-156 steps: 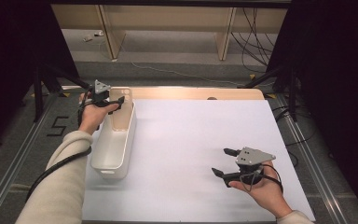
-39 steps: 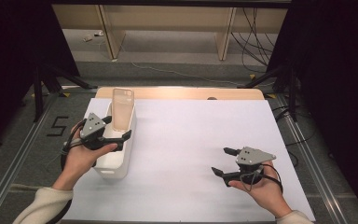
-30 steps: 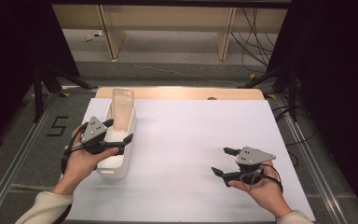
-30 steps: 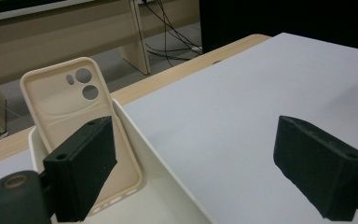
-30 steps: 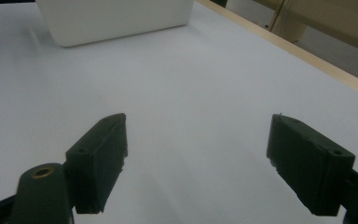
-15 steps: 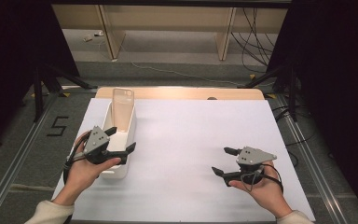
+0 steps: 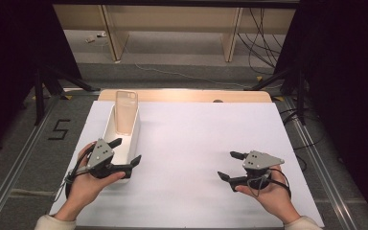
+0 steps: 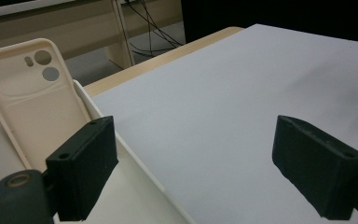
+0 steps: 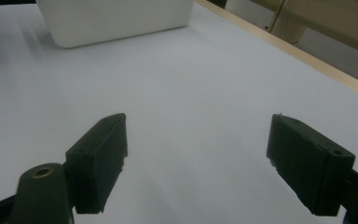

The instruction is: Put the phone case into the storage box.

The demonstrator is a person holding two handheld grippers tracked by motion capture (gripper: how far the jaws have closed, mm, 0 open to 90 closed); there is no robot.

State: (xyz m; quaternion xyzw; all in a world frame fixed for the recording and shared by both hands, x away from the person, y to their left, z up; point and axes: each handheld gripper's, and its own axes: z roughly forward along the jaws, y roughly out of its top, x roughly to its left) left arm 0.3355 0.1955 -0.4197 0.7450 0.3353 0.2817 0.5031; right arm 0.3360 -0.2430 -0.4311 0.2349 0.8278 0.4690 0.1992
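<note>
**Left hand-held gripper open over the near end of the white tray**

Your left hand-held gripper [image 7: 125,151] sits at the near end of the long white plastic tray [image 7: 133,136], with its black jaws spread wide and nothing between them. In the left gripper view, one jaw hangs over the inside of the tray and the other over the white sheet covering the table [image 7: 196,139], so the tray's long wall runs between them. The cream-coloured soft phone case [image 7: 125,112] leans upright against the far end of the tray, camera cut-outs at the top. Your right hand-held gripper [image 7: 231,166] is well apart on the right side of the table, low over the sheet, its jaws equally wide and empty.
</note>
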